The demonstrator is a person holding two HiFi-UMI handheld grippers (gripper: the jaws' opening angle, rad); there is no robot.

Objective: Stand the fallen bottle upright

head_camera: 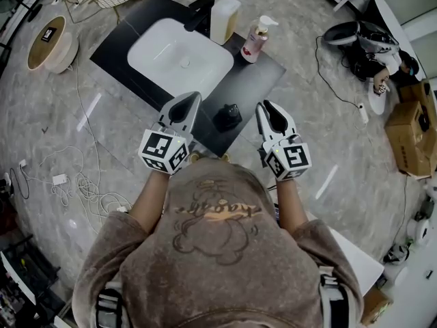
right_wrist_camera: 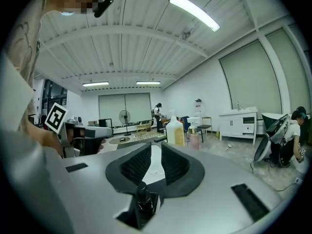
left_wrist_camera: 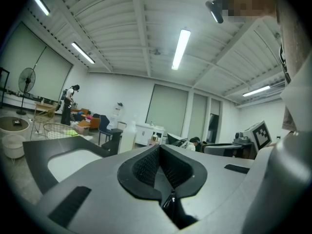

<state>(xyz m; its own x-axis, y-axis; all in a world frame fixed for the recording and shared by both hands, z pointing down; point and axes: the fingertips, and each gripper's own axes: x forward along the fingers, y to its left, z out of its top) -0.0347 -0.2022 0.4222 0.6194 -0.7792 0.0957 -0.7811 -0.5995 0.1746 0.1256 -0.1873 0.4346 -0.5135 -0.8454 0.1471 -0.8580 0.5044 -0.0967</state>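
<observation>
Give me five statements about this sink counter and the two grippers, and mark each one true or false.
1. The small pink pump bottle stands upright on the black countertop. True.
2. The tall pale-yellow pump bottle lies inside the white basin. False: it stands upright beside the black faucet.
3. The right gripper grips the pink bottle. False: its jaws stand slightly apart with nothing between them.
4. A small black object sits on the countertop between the grippers. True.
5. The left gripper has its jaws wide open. False: they are together.
</observation>
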